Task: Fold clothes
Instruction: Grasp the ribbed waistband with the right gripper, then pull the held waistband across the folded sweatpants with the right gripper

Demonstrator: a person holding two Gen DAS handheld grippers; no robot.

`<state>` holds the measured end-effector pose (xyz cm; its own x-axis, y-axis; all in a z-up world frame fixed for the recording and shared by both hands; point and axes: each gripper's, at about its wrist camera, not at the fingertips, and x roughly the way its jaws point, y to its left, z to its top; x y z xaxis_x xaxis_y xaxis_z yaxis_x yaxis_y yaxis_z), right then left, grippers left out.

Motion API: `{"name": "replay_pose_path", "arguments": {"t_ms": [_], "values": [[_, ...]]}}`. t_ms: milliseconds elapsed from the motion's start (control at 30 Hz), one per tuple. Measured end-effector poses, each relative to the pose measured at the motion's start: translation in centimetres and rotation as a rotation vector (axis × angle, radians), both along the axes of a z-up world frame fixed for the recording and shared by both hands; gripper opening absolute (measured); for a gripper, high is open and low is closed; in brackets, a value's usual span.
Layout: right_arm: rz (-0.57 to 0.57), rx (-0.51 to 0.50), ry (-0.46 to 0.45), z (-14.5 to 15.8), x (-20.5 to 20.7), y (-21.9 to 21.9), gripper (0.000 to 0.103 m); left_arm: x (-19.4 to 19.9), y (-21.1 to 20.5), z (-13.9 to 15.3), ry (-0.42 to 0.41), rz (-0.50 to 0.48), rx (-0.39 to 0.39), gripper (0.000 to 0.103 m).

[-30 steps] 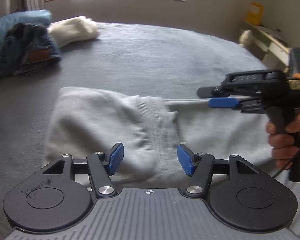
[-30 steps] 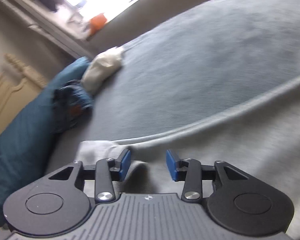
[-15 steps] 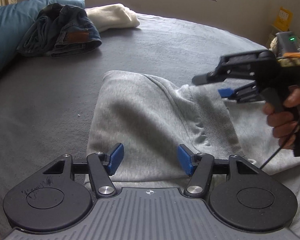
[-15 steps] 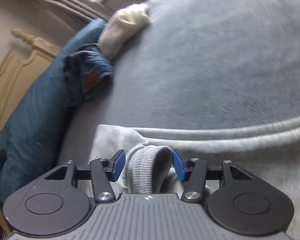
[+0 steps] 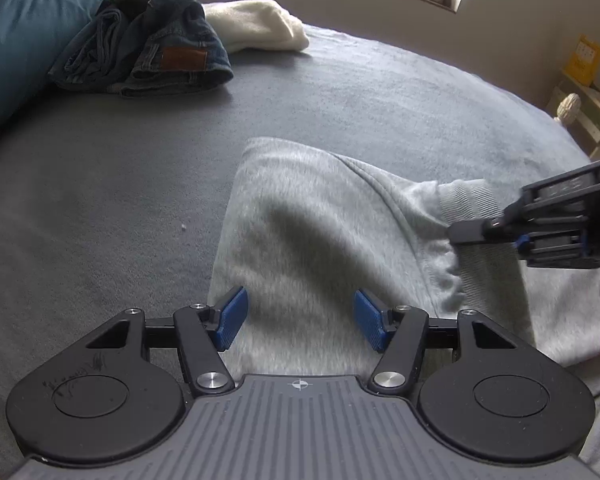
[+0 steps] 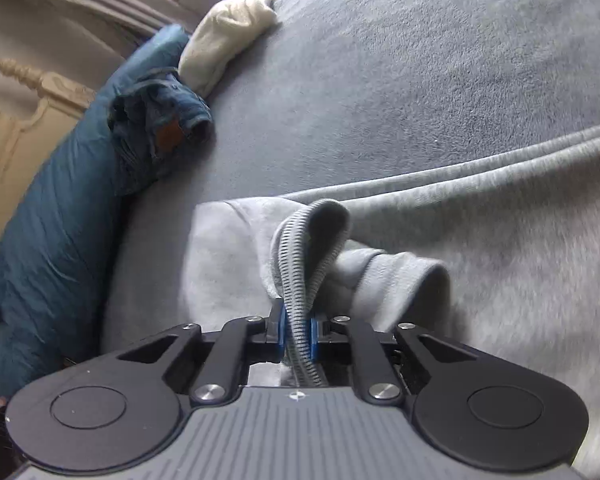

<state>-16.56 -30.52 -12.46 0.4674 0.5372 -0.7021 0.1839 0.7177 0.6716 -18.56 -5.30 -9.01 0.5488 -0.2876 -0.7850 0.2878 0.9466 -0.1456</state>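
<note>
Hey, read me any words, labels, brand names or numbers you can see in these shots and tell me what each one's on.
No text can be read in either view.
Brown patch on the jeans: brand too blurred to read.
Yellow box on the shelf: printed squares, too small to read.
Scrawl on the left gripper's round black cover: handwriting, not legible.
Crosshair marks on both gripper bodies: signs, not words.

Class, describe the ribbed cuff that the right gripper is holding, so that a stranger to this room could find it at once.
Start at the dark grey bed cover, then find the pale grey sweatshirt spread on it. At its near end, the ribbed cuff is pinched between the right gripper's blue pads. Its ridged knit sets it apart from the smooth fleece around it.
</note>
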Motion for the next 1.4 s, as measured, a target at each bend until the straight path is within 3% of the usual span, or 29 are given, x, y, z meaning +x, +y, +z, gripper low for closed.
{"name": "replay_pose_path", "arguments": {"t_ms": [133, 233, 333, 433, 500, 667, 833, 1067, 1400], "values": [[-0.065, 0.035, 0.043, 0.1, -1.9, -0.8, 0.011, 0.3, -0.3, -0.7, 0.015, -0.006, 0.017, 0.06], [-0.137, 0.056, 0.117, -2.3, -2.7, -2.4, 0.011, 0.3, -0.8, -1.2, 0.039, -0.009, 0.024, 0.06], [-0.102, 0.032, 0.093, -2.0, -2.6, -2.4, 0.014, 0.2, -1.7, -1.9, 0.049, -0.022, 0.074, 0.06], [-0.07, -0.064, 0.08, -1.7, -2.7, -1.8, 0.03, 0.1, -2.7, -2.6, 0.059, -0.034, 0.128, 0.06], [-0.053, -0.133, 0.072, -1.5, -2.9, -1.4, 0.046, 0.0, -3.1, -2.9, 0.064, -0.038, 0.151, 0.06], [-0.017, -0.294, 0.053, -1.0, -3.3, -0.5, 0.056, 0.0, -3.5, -3.0, 0.07, -0.031, 0.152, 0.06], [-0.069, -0.217, 0.092, -2.4, -3.3, -1.7, 0.066, 0.0, -3.5, -3.2, 0.075, -0.046, 0.157, 0.061], [-0.088, -0.091, 0.119, -4.0, -3.1, -3.1, 0.069, 0.3, -3.2, -3.5, 0.091, -0.038, 0.142, 0.062], [-0.055, -0.045, 0.143, -4.4, -2.2, -3.0, 0.069, 0.5, -3.0, -3.8, 0.101, -0.04, 0.127, 0.063]]}}
